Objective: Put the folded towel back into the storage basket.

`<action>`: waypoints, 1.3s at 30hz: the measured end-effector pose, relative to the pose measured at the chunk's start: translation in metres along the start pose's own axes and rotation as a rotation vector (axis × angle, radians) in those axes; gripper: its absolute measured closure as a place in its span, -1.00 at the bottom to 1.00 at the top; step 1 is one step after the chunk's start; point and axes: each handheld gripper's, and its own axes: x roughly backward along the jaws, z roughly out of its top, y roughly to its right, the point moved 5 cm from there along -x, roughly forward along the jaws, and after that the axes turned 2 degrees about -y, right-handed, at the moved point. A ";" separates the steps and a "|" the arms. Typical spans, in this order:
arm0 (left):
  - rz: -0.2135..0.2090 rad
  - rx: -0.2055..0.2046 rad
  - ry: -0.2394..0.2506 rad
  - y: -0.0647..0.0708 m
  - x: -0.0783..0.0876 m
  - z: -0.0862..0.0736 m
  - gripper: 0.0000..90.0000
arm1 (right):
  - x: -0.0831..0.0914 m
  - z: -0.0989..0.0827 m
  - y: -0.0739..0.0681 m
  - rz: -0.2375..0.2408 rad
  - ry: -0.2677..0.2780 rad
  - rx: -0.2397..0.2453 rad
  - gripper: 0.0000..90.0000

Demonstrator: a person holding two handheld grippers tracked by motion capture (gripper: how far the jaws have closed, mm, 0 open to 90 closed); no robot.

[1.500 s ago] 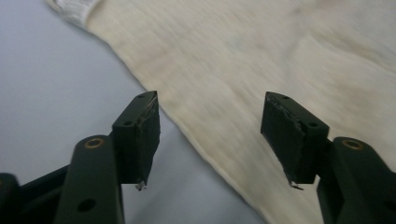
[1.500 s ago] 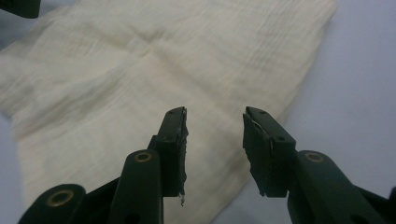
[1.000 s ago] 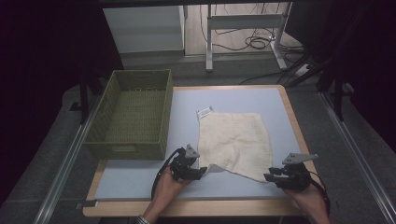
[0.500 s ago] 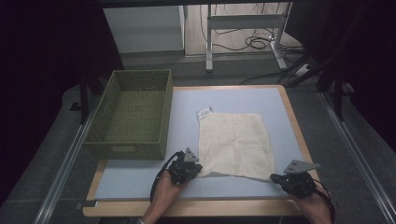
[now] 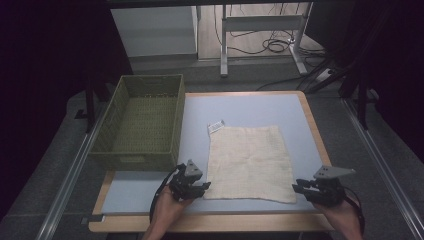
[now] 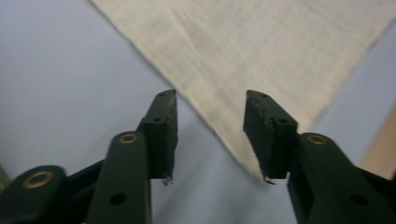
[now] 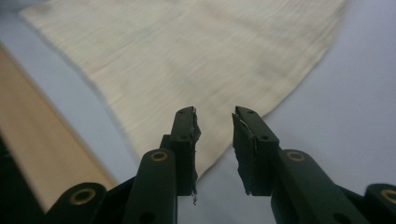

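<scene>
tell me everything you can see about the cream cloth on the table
The cream cloth is a roughly square piece of coarse, towel-like fabric with a small white tag at its far left corner. It lies spread flat on the pale blue table top, right of the green basket and apart from it. The left gripper and right gripper sit at its two near corners, jaws open, not clamping it.

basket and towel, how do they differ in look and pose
The basket is olive green, woven and stands with raised walls, overhanging the table's left edge; the towel is cream, plain cloth and lies spread flat toward the table's middle. The towel has a small white label at one corner. Both are rectangular.
</scene>
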 end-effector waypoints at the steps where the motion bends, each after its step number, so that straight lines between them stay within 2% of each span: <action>1: 0.005 -0.005 0.006 -0.002 -0.004 0.006 0.10 | -0.004 0.006 0.007 -0.014 0.002 -0.004 0.54; 3: 0.011 -0.001 0.014 -0.007 -0.013 0.020 0.06 | -0.011 0.015 0.017 -0.032 0.004 -0.006 0.55; 4: 0.029 -0.009 0.021 -0.013 -0.021 0.032 0.03 | -0.022 0.027 0.030 -0.049 0.004 -0.013 0.55; 5: 0.034 -0.004 0.023 -0.017 -0.025 0.038 0.03 | -0.026 0.032 0.034 -0.056 0.003 -0.017 0.57; 6: 0.034 -0.004 0.023 -0.017 -0.025 0.038 0.00 | -0.026 0.032 0.034 -0.056 0.003 -0.017 0.57; 7: 0.047 0.002 0.032 -0.022 -0.030 0.047 0.00 | -0.038 0.044 0.046 -0.075 -0.004 -0.017 0.60; 8: 0.047 0.005 0.037 -0.025 -0.033 0.051 0.00 | -0.038 0.044 0.046 -0.075 -0.004 -0.017 0.60; 9: 0.051 0.016 0.042 -0.031 -0.039 0.059 0.00 | -0.049 0.054 0.056 -0.083 -0.002 -0.030 0.61; 10: 0.071 0.025 0.045 -0.041 -0.047 0.069 0.00 | -0.052 0.058 0.060 -0.085 -0.003 -0.033 0.62; 11: 0.071 0.025 0.045 -0.041 -0.047 0.069 0.00 | -0.052 0.058 0.060 -0.085 -0.003 -0.033 0.62; 15: 0.115 0.054 0.032 -0.065 -0.065 0.088 0.05 | -0.070 0.078 0.081 -0.131 -0.005 -0.051 0.63; 17: 0.130 0.063 0.023 -0.075 -0.073 0.094 0.12 | -0.081 0.090 0.096 -0.153 -0.005 -0.076 0.63; 18: 0.143 0.073 0.017 -0.081 -0.078 0.096 0.12 | -0.081 0.090 0.096 -0.153 -0.005 -0.076 0.63; 19: 0.161 0.082 0.003 -0.093 -0.087 0.100 0.16 | -0.089 0.097 0.106 -0.168 -0.004 -0.095 0.63; 20: 0.161 0.082 0.003 -0.093 -0.087 0.100 0.16 | -0.089 0.097 0.106 -0.168 -0.004 -0.095 0.63; 25: 0.221 0.113 -0.024 -0.116 -0.105 0.102 0.09 | -0.105 0.105 0.120 -0.185 -0.012 -0.118 0.57; 26: 0.223 0.125 -0.033 -0.118 -0.109 0.101 0.03 | -0.109 0.105 0.123 -0.186 -0.013 -0.125 0.55; 27: 0.197 0.149 -0.011 -0.120 -0.111 0.100 0.01 | -0.115 0.105 0.125 -0.182 -0.014 -0.135 0.54; 28: 0.197 0.149 -0.011 -0.120 -0.111 0.100 0.07 | -0.115 0.105 0.125 -0.182 -0.014 -0.135 0.54; 29: 0.165 0.165 -0.002 -0.119 -0.112 0.099 0.07 | -0.116 0.105 0.126 -0.183 -0.018 -0.133 0.53; 30: 0.128 0.173 0.009 -0.117 -0.112 0.099 0.33 | -0.117 0.104 0.126 -0.183 -0.020 -0.133 0.51; 33: 0.092 0.177 0.017 -0.111 -0.112 0.099 0.89 | -0.119 0.103 0.128 -0.185 -0.022 -0.132 0.48; 34: 0.109 0.162 0.010 -0.110 -0.111 0.099 0.95 | -0.119 0.103 0.128 -0.186 -0.016 -0.135 0.47; 35: 0.153 0.151 -0.004 -0.111 -0.110 0.099 0.98 | -0.116 0.103 0.128 -0.184 -0.013 -0.141 0.46; 36: 0.153 0.151 -0.004 -0.111 -0.110 0.099 0.98 | -0.116 0.103 0.128 -0.184 -0.013 -0.141 0.46; 37: 0.184 0.160 -0.012 -0.115 -0.107 0.097 0.98 | -0.115 0.103 0.128 -0.187 -0.012 -0.138 0.45; 39: 0.209 0.190 -0.019 -0.122 -0.102 0.092 0.98 | -0.112 0.103 0.130 -0.190 -0.010 -0.136 0.44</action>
